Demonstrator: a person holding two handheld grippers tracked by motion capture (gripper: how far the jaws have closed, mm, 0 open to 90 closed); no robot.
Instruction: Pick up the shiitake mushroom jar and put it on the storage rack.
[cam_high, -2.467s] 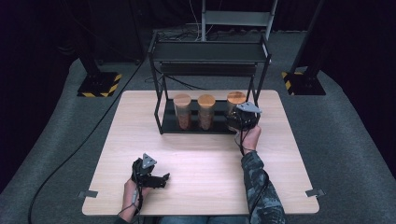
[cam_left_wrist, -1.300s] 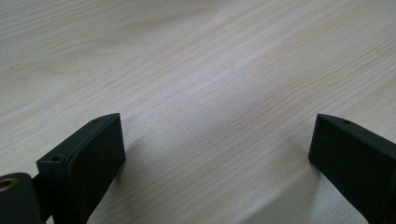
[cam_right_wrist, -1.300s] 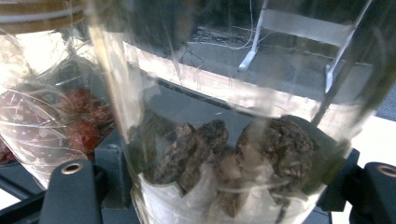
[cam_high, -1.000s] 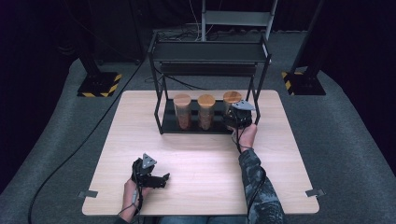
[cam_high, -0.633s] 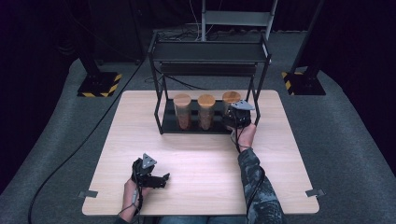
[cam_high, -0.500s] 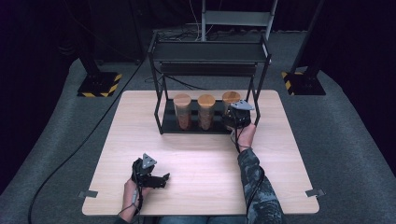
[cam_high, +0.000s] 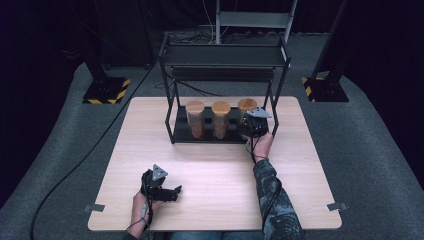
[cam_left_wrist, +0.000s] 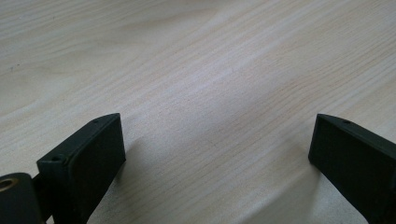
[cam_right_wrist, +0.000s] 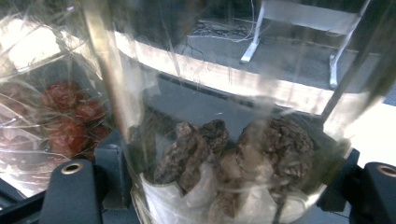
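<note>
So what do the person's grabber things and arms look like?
Both are black. The left gripper and the right gripper each carry a grey three-cornered plate on top and trail a black cable. Close up, the jaws are flat black blocks. The right sleeve has a dark mottled pattern.

Both grippers are chunky black units. The left gripper (cam_high: 172, 191) and the right gripper (cam_high: 248, 125) each carry a grey three-cornered plate on top. The jaws are flat black blocks with small screw holes, plus a brass-looking bushing at 8 o'clock in the left gripper view. Right sleeve (cam_high: 274, 200) is grey-green camo with a black cable along it.
</note>
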